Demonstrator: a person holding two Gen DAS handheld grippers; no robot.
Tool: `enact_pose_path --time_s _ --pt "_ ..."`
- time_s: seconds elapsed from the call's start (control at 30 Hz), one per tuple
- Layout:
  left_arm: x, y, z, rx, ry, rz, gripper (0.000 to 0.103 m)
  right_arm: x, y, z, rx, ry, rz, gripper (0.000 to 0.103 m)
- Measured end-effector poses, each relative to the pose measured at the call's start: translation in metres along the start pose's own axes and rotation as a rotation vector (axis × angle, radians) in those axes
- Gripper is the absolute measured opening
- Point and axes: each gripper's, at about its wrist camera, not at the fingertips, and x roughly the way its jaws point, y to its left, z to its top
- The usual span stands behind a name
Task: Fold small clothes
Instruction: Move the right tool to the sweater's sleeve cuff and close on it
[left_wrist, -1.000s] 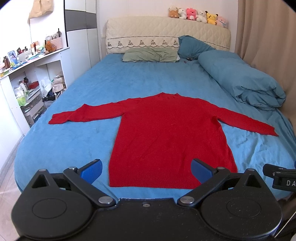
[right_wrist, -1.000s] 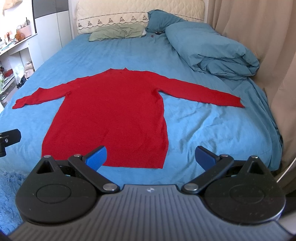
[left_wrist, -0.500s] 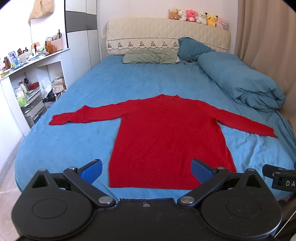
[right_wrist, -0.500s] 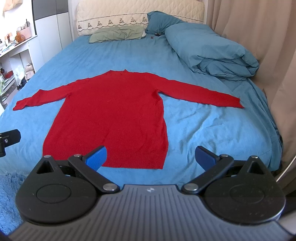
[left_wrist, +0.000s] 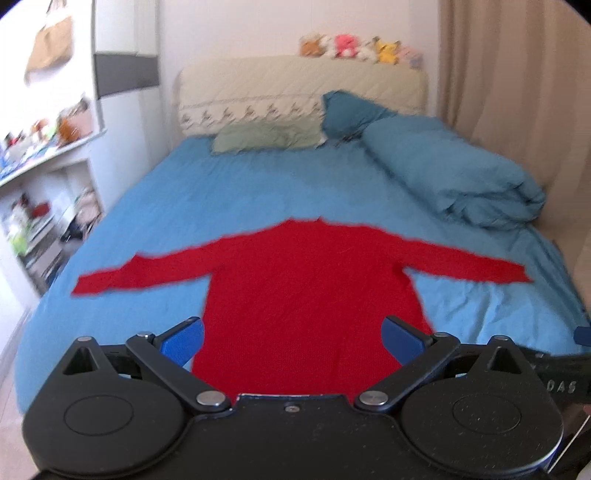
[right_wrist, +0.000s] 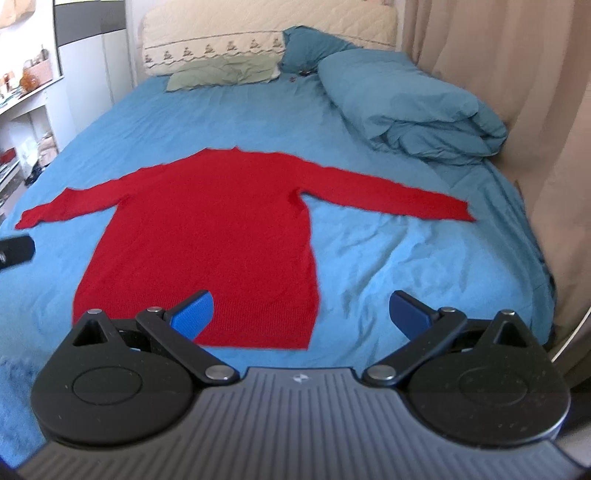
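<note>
A red long-sleeved sweater (left_wrist: 310, 288) lies flat on the blue bed (left_wrist: 229, 192), both sleeves spread out, hem toward me; it also shows in the right wrist view (right_wrist: 214, 243). My left gripper (left_wrist: 293, 338) is open and empty, above the hem, its blue fingertips (left_wrist: 183, 339) astride the sweater's body. My right gripper (right_wrist: 301, 314) is open and empty above the hem's right corner, its left fingertip (right_wrist: 194, 312) over the sweater. The left wrist view is blurred.
A rolled blue duvet (right_wrist: 410, 107) lies at the bed's right side by beige curtains (right_wrist: 517, 110). A green pillow (right_wrist: 221, 74) and blue pillow (right_wrist: 310, 44) lie at the headboard. White shelves (left_wrist: 40, 206) stand left of the bed.
Both grippers have moved forward over the bed's near edge toward the sweater's hem, the left also shifting right. Both stay open. The sweater has not moved.
</note>
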Motion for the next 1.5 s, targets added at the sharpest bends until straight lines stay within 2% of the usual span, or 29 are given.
enact_pose_path --time_s 0.27,0.43,0.57,0.73,0.8,0.87,1.03,1.13,1.23,1.43,1.47,1.5 --pt "0.045 -0.048 0.089 0.092 -0.111 -0.091 0.103 0.029 -0.055 0.057 0.06 -0.071 -0.086 0.103" --pt "0.106 -0.071 0.134 0.087 -0.08 -0.18 0.103 0.072 -0.098 0.096 0.104 -0.076 -0.144 0.103" --pt "0.173 -0.089 0.157 0.084 -0.033 -0.201 0.103 0.122 -0.138 0.117 0.185 -0.045 -0.167 0.103" --pt "0.264 -0.1 0.164 0.08 0.023 -0.209 0.103 0.208 -0.192 0.121 0.32 0.019 -0.218 0.103" --pt "0.306 -0.102 0.158 0.068 0.059 -0.206 0.103 0.25 -0.211 0.115 0.365 0.066 -0.27 0.103" --pt "0.342 -0.102 0.151 0.076 0.088 -0.204 0.103 0.288 -0.229 0.104 0.43 0.087 -0.281 0.103" --pt "0.419 -0.103 0.124 0.105 0.132 -0.161 0.103 0.367 -0.266 0.066 0.657 0.085 -0.235 0.103" --pt "0.456 -0.094 0.107 0.078 0.175 -0.174 0.103 0.396 -0.274 0.049 0.73 0.003 -0.202 0.103" --pt "0.485 -0.085 0.094 0.054 0.216 -0.193 0.103 0.422 -0.28 0.043 0.772 -0.049 -0.222 0.092" --pt "0.527 -0.07 0.073 0.022 0.301 -0.174 0.103 0.454 -0.294 0.048 0.769 -0.143 -0.258 0.07" --pt "0.532 -0.065 0.07 0.012 0.314 -0.165 0.103 0.458 -0.295 0.049 0.769 -0.153 -0.267 0.061" --pt "0.536 -0.061 0.069 0.003 0.324 -0.157 0.103 0.461 -0.295 0.051 0.762 -0.159 -0.28 0.043"
